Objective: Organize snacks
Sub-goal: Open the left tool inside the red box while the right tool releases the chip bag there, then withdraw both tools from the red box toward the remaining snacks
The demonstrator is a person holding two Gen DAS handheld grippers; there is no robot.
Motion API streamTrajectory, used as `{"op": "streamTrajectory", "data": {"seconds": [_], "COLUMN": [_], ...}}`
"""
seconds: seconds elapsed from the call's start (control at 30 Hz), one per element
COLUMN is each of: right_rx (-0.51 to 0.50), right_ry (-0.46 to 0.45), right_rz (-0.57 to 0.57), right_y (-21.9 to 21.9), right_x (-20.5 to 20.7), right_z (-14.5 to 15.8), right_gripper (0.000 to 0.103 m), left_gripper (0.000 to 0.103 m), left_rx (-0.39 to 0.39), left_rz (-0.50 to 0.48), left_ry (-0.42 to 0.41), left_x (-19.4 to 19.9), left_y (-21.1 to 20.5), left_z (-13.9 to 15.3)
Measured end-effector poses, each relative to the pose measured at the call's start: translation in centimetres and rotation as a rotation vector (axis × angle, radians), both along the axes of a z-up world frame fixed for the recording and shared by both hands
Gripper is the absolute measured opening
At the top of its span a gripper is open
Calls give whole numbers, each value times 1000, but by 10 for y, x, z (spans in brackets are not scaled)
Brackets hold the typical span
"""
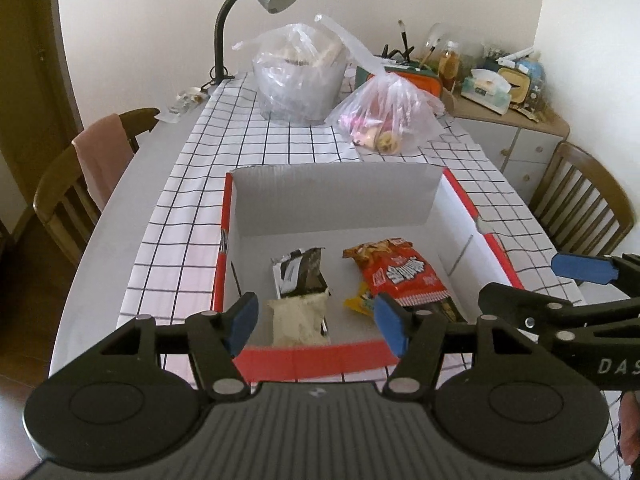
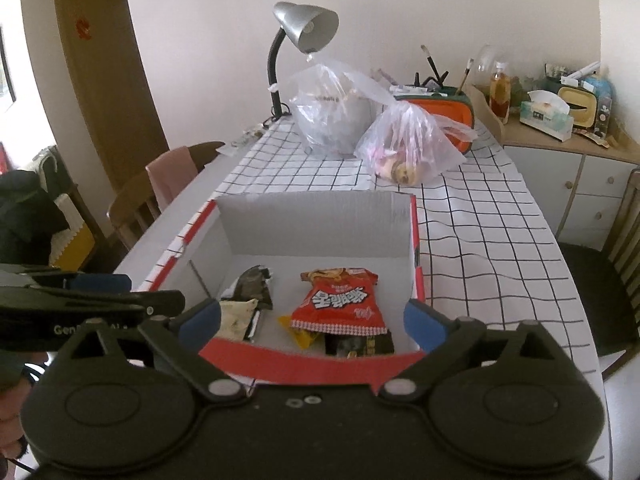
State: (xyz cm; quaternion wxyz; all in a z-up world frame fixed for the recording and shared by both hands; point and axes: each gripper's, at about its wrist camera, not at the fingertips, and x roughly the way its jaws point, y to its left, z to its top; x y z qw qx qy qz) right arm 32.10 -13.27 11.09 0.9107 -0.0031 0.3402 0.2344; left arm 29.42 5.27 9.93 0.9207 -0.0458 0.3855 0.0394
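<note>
Box: red-rimmed box [image 2: 416, 240] on the checked cloth [image 2: 480, 220].
Snacks: red packet [image 2: 340, 300], dark packet [image 1: 300, 276], pale one [image 1: 298, 318] lie inside the box.
Left gripper [image 1: 316, 322]: jaws apart, empty, over the box's near rim.
Right gripper [image 2: 312, 322]: jaws wide, empty, same rim.
Risk: a low finger could catch the rim and shove the box.

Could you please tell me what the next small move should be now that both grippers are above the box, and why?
Probably reach the right gripper toward the small clear bag beyond the box. Both it and the left gripper are open and empty, several packets, including the red snack packet, already lie in the box, and that bag appears to hold more snacks, though its contents are unclear.
</note>
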Motion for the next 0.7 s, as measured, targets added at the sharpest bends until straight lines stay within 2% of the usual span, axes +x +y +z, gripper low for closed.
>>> {"op": "streamTrajectory", "data": {"seconds": [0.1, 0.4, 0.5, 0.6, 0.7], "right_rx": [6, 11, 9, 1, -9], "right_ry": [-4, 0, 8, 24, 41], "right_rz": [11, 30, 37, 41, 47], "right_y": [-4, -13, -15, -16, -16], "right_x": [-14, -55, -67, -77, -87], "right_z": [3, 1, -4, -12, -22], "right_gripper": [101, 103, 103, 103, 103], "left_gripper": [72, 76, 79, 88, 89], "left_rx": [1, 9, 0, -12, -22], "left_rz": [-2, -9, -14, -29, -43], "left_ry": [-17, -57, -69, -74, -71], "left_x": [-17, -62, -78, -91, -105], "left_y": [-3, -6, -6, -6, -7], "left_z": [6, 14, 14, 12, 7]}}
